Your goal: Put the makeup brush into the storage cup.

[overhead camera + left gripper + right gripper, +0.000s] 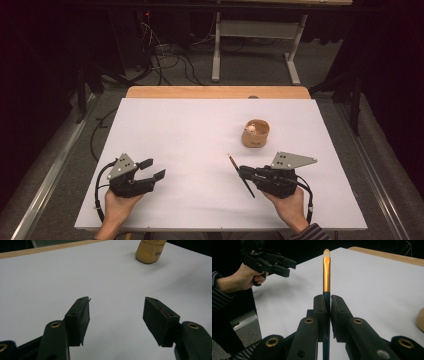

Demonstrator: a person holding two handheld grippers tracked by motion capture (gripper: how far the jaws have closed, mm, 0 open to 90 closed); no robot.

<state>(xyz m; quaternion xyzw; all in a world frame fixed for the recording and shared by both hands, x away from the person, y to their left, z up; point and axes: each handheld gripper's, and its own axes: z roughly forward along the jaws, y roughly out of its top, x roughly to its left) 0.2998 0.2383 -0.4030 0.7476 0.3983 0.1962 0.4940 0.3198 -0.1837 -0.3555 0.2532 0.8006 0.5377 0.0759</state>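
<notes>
White paper covers the worktop under a dark room. The slim brush, gold ferrule and pale tip up, stands pinched low on its dark handle in my right gripper, jaws pressed together on it, near the front right of the sheet. The tan wooden cup, something small and pale inside, sits just beyond and apart. My left gripper hangs spread and empty over the left of the sheet, well away. With so thin a handle held so low, I judge the brush could pivot or slide between the pads; a tilted tip might catch the cup's rim and tip it, and whatever is inside may crowd the brush's way in.
</notes>
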